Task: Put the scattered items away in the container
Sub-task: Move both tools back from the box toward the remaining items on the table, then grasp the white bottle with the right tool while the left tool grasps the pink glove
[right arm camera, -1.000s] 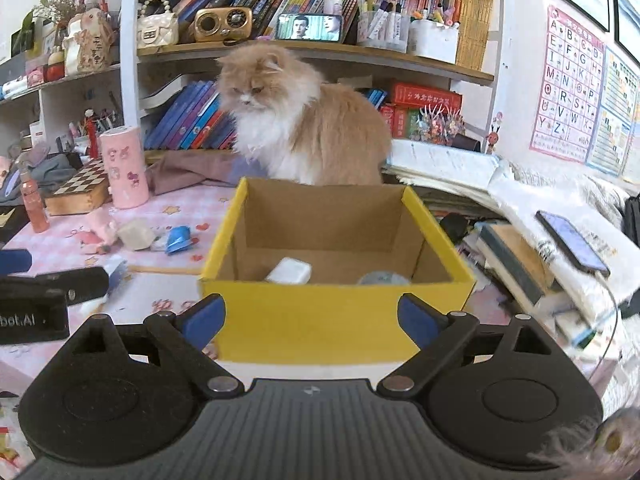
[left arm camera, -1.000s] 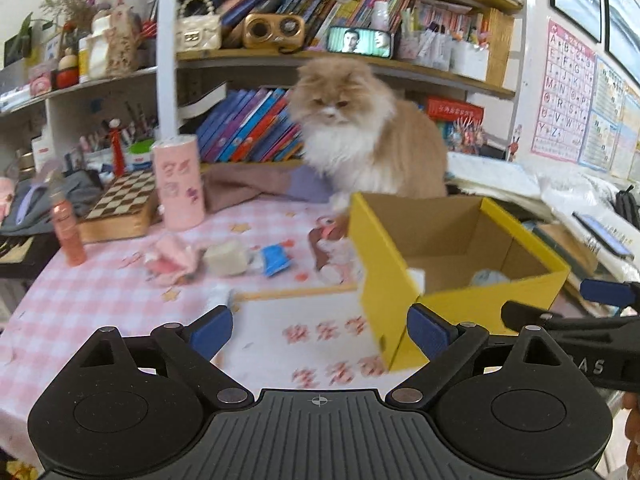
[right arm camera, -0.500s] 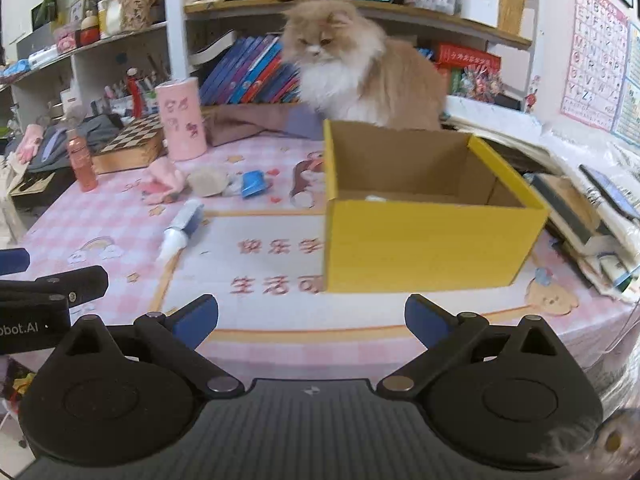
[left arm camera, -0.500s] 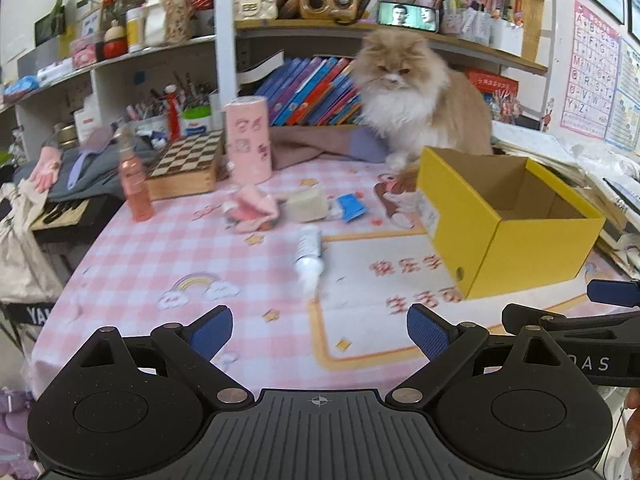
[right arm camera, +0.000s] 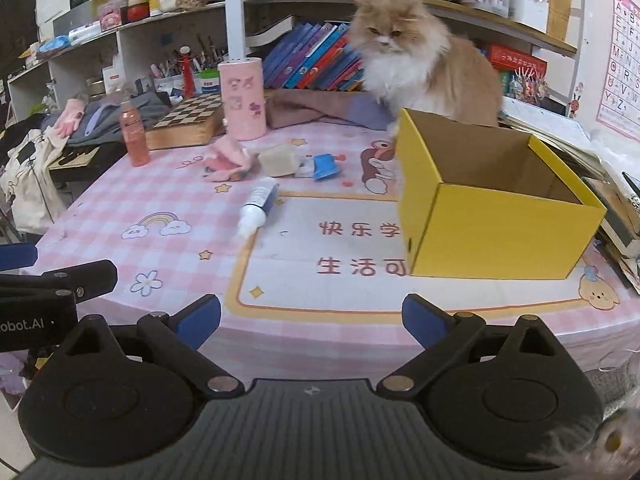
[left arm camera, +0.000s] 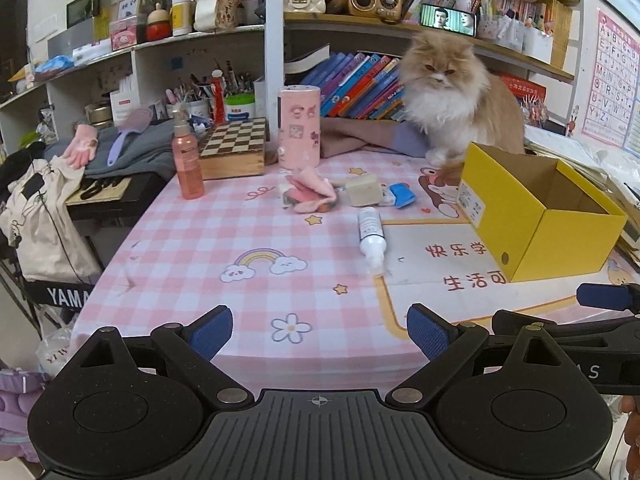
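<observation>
Fingers wide open on my left gripper, nothing in them. It's pulled way back from the yellow box in the last second, so the white bottle, pink cloth, beige block and blue thing all show, waiting on the table. Right gripper: same, open and empty, backed off. Box sits right of the bottle; cat behind it. Bottle next, I guess.

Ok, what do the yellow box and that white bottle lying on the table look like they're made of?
The yellow box looks like cardboard: matte yellow outside, plain brown inside, with folded edges. The white bottle seems to be smooth plastic with a slight sheen, a dark label and a tapered nozzle; I can't tell whether it's soft or rigid.
</observation>
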Tool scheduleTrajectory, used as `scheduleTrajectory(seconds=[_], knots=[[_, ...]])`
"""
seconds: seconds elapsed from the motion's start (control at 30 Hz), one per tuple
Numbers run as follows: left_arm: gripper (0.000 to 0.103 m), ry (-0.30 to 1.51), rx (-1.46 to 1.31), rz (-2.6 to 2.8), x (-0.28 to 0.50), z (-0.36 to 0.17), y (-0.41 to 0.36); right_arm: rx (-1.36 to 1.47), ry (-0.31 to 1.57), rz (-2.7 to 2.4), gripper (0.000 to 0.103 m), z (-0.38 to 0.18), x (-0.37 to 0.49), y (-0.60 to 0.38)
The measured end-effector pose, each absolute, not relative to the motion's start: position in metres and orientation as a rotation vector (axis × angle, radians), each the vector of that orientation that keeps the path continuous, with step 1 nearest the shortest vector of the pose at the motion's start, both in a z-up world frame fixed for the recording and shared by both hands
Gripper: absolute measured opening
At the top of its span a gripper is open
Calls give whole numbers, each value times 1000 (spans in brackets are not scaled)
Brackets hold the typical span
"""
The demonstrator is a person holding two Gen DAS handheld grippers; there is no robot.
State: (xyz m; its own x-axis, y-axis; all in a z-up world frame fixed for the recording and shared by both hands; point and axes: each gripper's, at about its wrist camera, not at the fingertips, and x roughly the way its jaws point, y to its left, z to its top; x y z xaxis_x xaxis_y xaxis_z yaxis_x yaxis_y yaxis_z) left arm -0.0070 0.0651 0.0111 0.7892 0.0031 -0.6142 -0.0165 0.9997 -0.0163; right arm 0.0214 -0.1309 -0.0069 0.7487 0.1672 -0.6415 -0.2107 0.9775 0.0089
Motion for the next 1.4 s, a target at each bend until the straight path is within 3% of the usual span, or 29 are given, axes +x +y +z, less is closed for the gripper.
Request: scheduleTrajectory(seconds=[0.77, 1.13, 1.4], knots=[[96, 662, -27, -31, 27, 5, 91, -82, 717, 250, 82, -14, 48, -102], [95, 682, -17, -4, 78, -1, 100, -77, 764, 279, 80, -27, 101, -89], [94, 679, -13, 0, 128, -1, 108, -69, 812, 295, 67, -40, 154, -78]])
